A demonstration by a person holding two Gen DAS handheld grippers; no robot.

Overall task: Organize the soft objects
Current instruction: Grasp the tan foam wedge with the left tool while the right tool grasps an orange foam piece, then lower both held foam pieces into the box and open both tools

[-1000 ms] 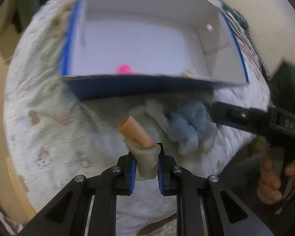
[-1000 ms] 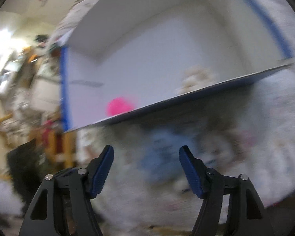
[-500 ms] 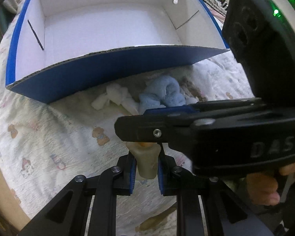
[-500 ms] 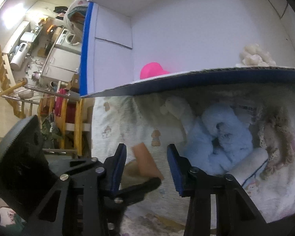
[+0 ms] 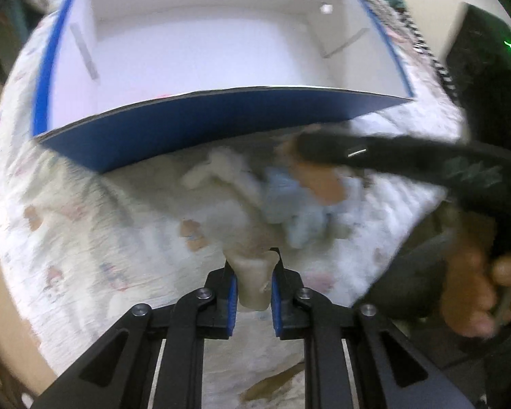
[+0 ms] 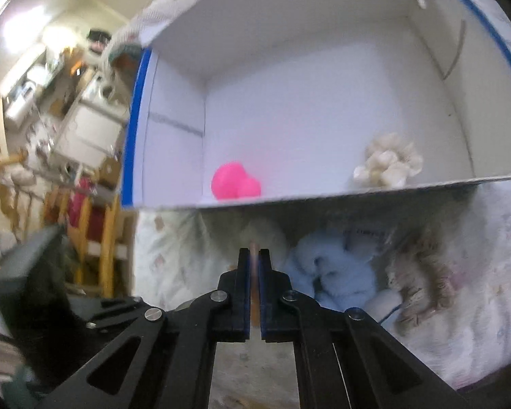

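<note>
Evidently, both claws gripped toys: left claw (image 5: 252, 284) a cream piece (image 5: 252, 283), right claw (image 6: 254, 293) a tan piece (image 6: 254, 279); next, drop into box (image 6: 323, 68).

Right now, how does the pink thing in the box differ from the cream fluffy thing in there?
The pink ball is vivid pink, smooth and rounded; the cream puff is pale, lumpy and ruffled. The pink ball lies near the box's left corner, the cream puff toward its right side, well apart. Both sit on the box floor just behind the near wall, and neither gripper touches them.
</note>
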